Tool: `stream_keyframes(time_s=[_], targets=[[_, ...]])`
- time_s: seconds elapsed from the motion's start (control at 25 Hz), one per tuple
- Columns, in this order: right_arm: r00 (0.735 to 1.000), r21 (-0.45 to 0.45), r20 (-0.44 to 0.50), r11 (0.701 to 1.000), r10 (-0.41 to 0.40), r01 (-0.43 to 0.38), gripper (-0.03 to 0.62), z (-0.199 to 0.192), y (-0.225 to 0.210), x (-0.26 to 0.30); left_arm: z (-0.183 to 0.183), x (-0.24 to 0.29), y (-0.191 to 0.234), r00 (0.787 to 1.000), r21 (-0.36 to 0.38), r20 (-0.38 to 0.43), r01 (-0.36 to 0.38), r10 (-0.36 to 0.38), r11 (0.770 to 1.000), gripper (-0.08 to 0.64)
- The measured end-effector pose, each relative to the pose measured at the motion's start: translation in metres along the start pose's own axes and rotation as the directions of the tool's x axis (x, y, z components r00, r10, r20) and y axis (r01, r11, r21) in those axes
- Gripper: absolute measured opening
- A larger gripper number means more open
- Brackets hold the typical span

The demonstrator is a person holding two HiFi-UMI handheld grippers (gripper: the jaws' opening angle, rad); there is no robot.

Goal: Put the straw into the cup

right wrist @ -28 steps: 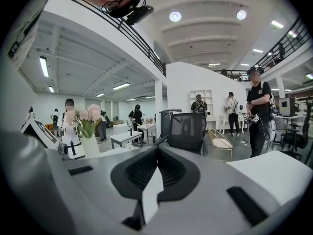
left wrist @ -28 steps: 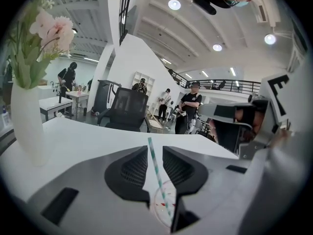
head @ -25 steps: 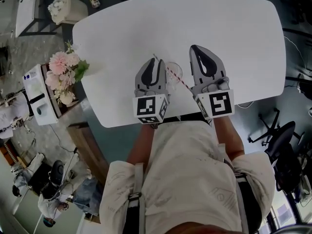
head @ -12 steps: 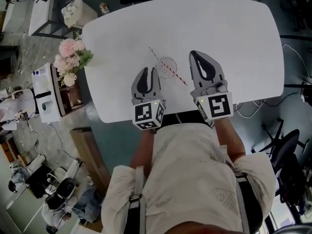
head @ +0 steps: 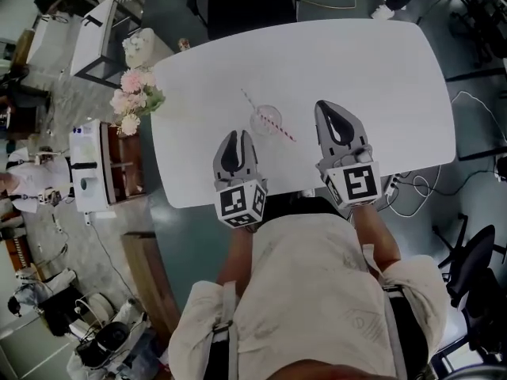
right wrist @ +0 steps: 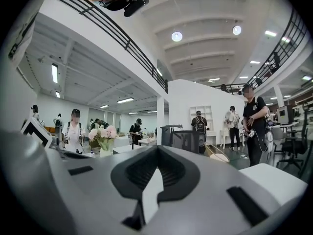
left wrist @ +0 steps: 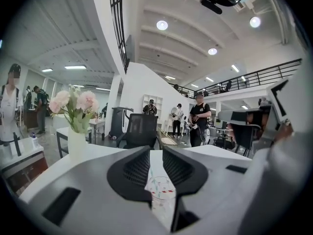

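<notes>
A clear plastic cup point(head: 266, 120) stands on the white table point(head: 372, 70), just beyond and between my two grippers. A red-and-white striped straw point(head: 279, 128) crosses the cup's mouth at a slant, its ends showing past the rim on both sides; whether its lower end rests inside I cannot tell. My left gripper point(head: 236, 134) sits near the front edge, short of the cup, its jaws a narrow gap apart with nothing in it. Through that gap in the left gripper view point(left wrist: 156, 152) I see the cup point(left wrist: 162, 198). My right gripper point(head: 325, 106) is right of the cup, shut and empty point(right wrist: 155, 151).
A vase of pink flowers point(head: 133, 101) stands off the table's left side on a stand, also visible as flowers point(left wrist: 76, 109). A black office chair point(head: 245, 2) is at the far side. Cables lie on the floor at right. Several people stand in the background.
Both grippers have drawn back from the cup toward the table's near edge, and the left jaws have narrowed. Cup and straw stay in place; the head view shows more of the room.
</notes>
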State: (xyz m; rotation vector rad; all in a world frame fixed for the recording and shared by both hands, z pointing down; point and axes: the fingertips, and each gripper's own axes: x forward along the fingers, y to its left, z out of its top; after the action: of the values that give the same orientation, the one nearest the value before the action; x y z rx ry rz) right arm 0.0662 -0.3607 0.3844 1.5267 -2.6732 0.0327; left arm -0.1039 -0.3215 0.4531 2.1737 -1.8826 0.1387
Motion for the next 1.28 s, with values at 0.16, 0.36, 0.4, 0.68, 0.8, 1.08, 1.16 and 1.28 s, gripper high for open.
stream_keyframes(time_s=[0.16,0.36,0.4,0.68,0.8,1.08,1.16,1.28], targets=[[0.999,-0.025,0.048,0.999,-0.024,0.025,0.002,0.018,-0.002,-0.016,0.024,-0.017,-0.004,0.998,0.050,0.067,-0.004,0.001,0.999,0.077],[0.993,-0.055,0.109,0.997,-0.053,0.060,0.002,0.048,-0.007,-0.035,0.066,-0.038,-0.012,0.985,0.113,0.172,-0.017,-0.003,0.993,0.077],[0.991,-0.062,0.124,0.996,-0.058,0.066,0.002,0.054,-0.009,-0.038,0.073,-0.041,-0.014,0.981,0.121,0.193,-0.019,-0.005,0.992,0.077],[0.973,-0.104,0.213,0.988,-0.093,0.117,0.002,0.087,-0.026,-0.053,0.120,-0.051,-0.028,0.957,0.228,0.289,-0.058,-0.010,0.972,0.077],[0.967,-0.111,0.232,0.985,-0.106,0.135,0.002,0.095,-0.033,-0.058,0.133,-0.054,-0.033,0.946,0.254,0.323,-0.075,-0.012,0.964,0.077],[0.965,-0.115,0.240,0.983,-0.111,0.141,0.002,0.099,-0.041,-0.067,0.141,-0.058,-0.047,0.936,0.252,0.351,-0.072,-0.022,0.965,0.077],[0.964,-0.112,0.241,0.984,-0.110,0.140,0.002,0.097,-0.043,-0.069,0.140,-0.057,-0.050,0.937,0.253,0.348,-0.081,-0.013,0.964,0.077],[0.965,-0.107,0.239,0.985,-0.106,0.135,0.002,0.093,-0.045,-0.070,0.137,-0.055,-0.054,0.942,0.259,0.336,-0.087,-0.006,0.962,0.074]])
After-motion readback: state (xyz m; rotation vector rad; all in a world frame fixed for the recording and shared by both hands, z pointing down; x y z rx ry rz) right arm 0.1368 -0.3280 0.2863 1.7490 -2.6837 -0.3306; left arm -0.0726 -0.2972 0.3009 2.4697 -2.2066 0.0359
